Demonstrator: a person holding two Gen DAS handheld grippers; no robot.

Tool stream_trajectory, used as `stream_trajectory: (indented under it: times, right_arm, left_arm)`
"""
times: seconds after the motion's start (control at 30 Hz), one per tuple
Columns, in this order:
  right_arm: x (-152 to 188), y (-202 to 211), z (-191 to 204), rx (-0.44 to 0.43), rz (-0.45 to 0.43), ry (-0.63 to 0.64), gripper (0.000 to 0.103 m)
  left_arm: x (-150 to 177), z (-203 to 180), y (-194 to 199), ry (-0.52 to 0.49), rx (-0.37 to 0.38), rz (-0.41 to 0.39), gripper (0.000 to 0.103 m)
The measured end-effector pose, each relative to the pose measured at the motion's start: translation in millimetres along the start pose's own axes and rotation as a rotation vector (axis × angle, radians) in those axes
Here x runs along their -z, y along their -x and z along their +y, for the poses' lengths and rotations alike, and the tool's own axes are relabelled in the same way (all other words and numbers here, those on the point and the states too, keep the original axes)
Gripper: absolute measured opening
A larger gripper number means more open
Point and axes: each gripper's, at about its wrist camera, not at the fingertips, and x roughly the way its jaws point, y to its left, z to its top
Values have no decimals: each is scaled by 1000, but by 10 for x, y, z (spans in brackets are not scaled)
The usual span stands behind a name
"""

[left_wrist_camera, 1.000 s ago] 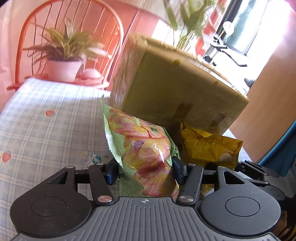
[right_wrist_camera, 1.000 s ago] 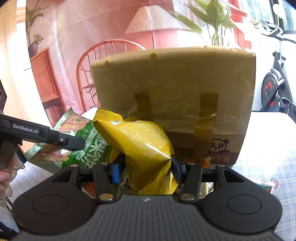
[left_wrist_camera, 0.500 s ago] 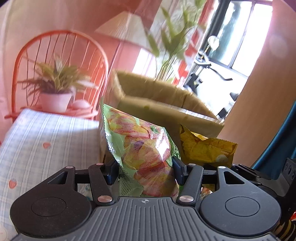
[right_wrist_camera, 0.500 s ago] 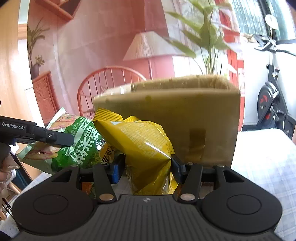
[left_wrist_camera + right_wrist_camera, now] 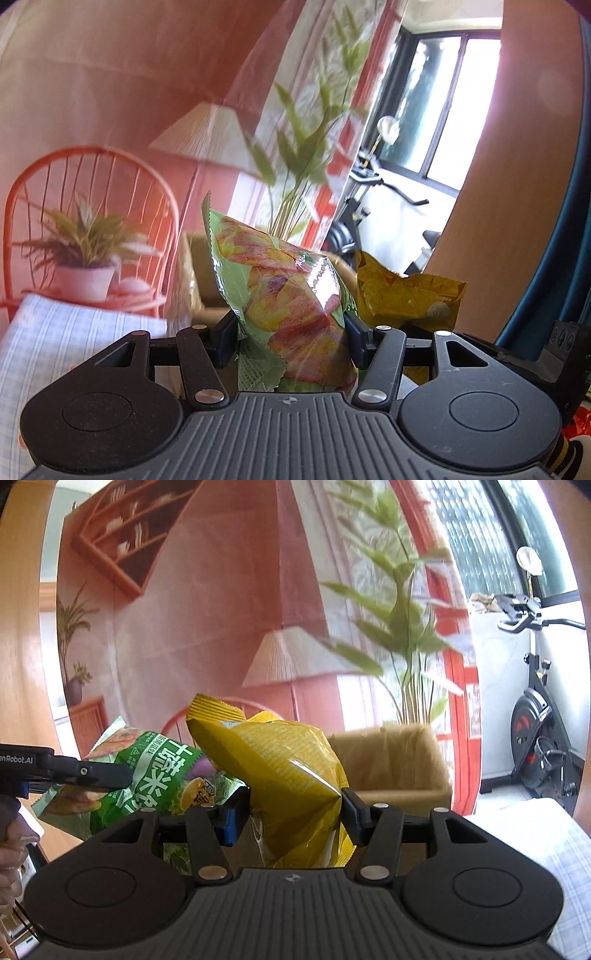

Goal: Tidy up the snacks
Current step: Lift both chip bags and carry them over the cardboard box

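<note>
You have the green snack bag (image 5: pixel 291 306) pinched across its lower half by the left gripper (image 5: pixel 290 332); its fingers (image 5: pixel 223 338) press into both sides of the crinkled film, closed on the bag and carrying it clear of the bench. The bag stands roughly upright, long axis running up and away from you, serrated top seal highest and leaning a little to the left. Your right gripper (image 5: pixel 290 814) holds the yellow snack bag (image 5: pixel 280 775) the same way, its fingers (image 5: pixel 352 814) closed on the bag's waist; that bag also stands on end, its crimped top tilted up and to the left. From the right wrist view the two bags ride side by side, green one to the left, apparently apart.

Beyond both bags sits the cardboard box (image 5: pixel 399 760), open at the top, its rim now below the tops of the bags; behind it are a leafy plant (image 5: pixel 402 627) and, off to the right, an exercise bike (image 5: pixel 535 738); the checked cloth (image 5: pixel 74 332) covers the bench below.

You look to be mid-carry, both snacks lifted towards the box; next you would need to bring each bag over the opening, tip its lower end down past the rim, and only then ease the fingers apart, one bag at a time so they do not jam against each other.
</note>
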Motion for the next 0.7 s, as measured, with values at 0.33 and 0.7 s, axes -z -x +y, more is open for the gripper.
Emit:
stream_trajectory:
  times: [0.33,0.7]
  right_arm:
    - [-308,-147,-88,-1,-25,7,55]
    - [-686,-754,-406,4,5,-23,55]
  left_arm:
    - [-499,-53,-168,-69,-29,-44,61]
    - [-971,-136,-1057,-250,-129,89,61]
